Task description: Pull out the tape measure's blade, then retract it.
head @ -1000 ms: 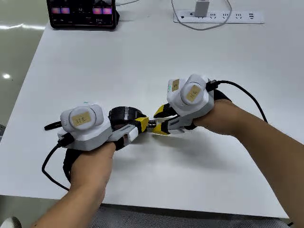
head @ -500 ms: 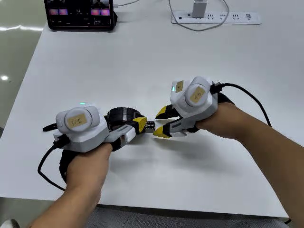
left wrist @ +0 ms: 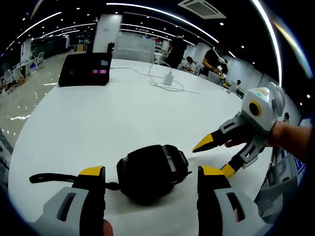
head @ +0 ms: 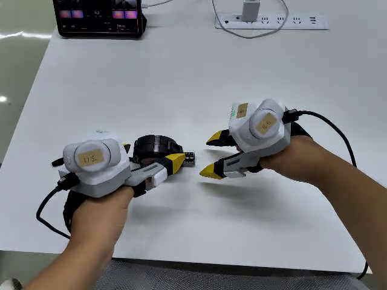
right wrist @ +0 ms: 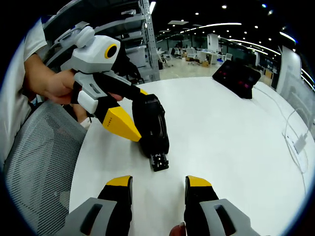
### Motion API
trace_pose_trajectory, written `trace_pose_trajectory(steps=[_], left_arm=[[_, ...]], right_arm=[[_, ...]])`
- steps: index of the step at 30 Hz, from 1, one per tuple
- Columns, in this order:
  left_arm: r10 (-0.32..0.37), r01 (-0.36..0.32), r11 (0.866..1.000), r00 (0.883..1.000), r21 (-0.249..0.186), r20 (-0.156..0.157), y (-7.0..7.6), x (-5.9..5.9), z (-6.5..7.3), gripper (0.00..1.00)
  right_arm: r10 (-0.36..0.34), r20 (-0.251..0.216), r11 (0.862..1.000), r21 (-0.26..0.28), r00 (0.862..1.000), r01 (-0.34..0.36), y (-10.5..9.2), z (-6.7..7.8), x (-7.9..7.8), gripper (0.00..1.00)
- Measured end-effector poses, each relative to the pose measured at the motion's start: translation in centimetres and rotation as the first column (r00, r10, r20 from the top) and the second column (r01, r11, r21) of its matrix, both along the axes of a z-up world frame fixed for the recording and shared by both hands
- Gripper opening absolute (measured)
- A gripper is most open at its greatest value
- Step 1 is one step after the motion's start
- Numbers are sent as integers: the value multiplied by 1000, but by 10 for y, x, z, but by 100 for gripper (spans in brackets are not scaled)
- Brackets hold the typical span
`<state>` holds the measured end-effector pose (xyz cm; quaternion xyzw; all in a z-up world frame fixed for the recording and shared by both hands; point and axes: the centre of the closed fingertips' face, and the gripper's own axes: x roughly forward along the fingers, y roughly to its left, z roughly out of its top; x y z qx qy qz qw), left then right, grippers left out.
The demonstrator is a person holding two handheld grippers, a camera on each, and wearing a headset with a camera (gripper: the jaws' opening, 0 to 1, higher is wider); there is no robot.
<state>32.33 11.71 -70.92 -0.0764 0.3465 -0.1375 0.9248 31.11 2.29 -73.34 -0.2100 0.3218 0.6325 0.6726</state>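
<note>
Head view, worktop (head: 181, 78): white, with the tape (head: 156, 147) lying at 8 o'clock of centre.
Head view, left gripper (head: 151, 152): jaws spread, one on each side of the tape's black case.
Head view, hook (head: 188, 158): sits at the case's 3 o'clock side, blade wound in.
Head view, right gripper (head: 209, 154): at 3 o'clock of the hook, jaws spread, just clear of it.
Head view, far edge: screen (head: 100, 15) at 11 o'clock, power strip (head: 272, 21) at 1 o'clock.
Left gripper view, tape: between the jaws, a sliver of worktop on either side; strap (left wrist: 49, 178) trails to 9 o'clock.
Left gripper view, right gripper: at 3 o'clock, yellow tips parted.
Right gripper view, hook: at 12 o'clock just ahead of the open jaws, untouched.
Right gripper view, left gripper: at 10 o'clock in a hand (right wrist: 56, 86), one yellow jaw alongside the case.
</note>
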Motion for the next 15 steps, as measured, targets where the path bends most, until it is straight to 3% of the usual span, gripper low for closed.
trace_pose_trajectory(steps=[8,15], left_arm=[[-32,31,999,999,22,12,1,-1,6,75],[-105,103,992,994,70,15,4,-8,13,81]], right_arm=[[-18,12,1000,-3,1000,18,-9,3,-1,42],[-51,25,999,3,998,51,-24,11,-6,47]])
